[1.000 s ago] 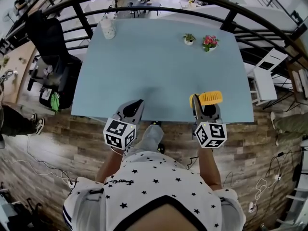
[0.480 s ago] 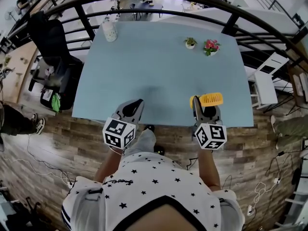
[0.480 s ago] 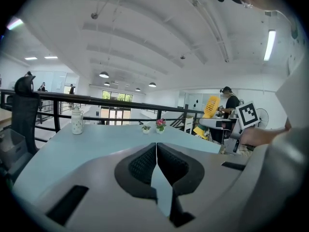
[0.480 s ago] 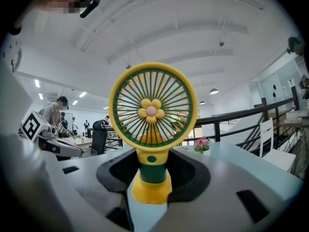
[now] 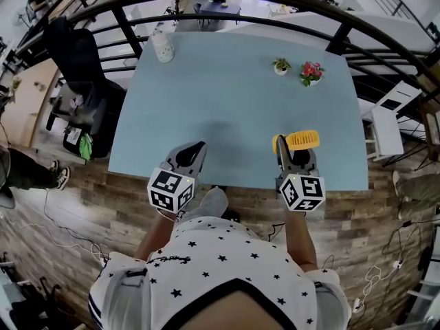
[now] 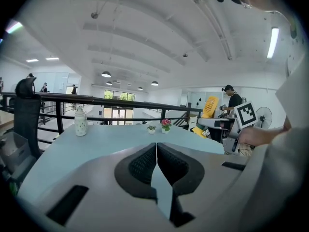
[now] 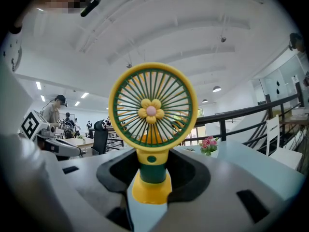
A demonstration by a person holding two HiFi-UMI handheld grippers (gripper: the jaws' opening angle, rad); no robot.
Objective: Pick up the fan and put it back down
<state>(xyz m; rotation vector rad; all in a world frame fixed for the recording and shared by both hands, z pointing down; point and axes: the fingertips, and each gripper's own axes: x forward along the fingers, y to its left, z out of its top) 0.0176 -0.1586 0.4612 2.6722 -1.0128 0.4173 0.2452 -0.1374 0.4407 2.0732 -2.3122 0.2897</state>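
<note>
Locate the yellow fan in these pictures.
In the head view the fan is at lower right, gripped between the jaws of the right gripper, above the blue table near its front edge.

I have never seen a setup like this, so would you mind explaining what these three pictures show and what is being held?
There is no robot here: a person holds a two-jaw gripper in each hand. The head view comes from a camera on the person's head, looking down at a light-blue table. The other two views come from cameras riding on the grippers, looking along their jaws. On the table's far side stand a white jug, a small green plant and a pot of pink flowers. The right gripper is shut on the stem of a yellow and green fan. The left gripper is shut with nothing in it.
</note>
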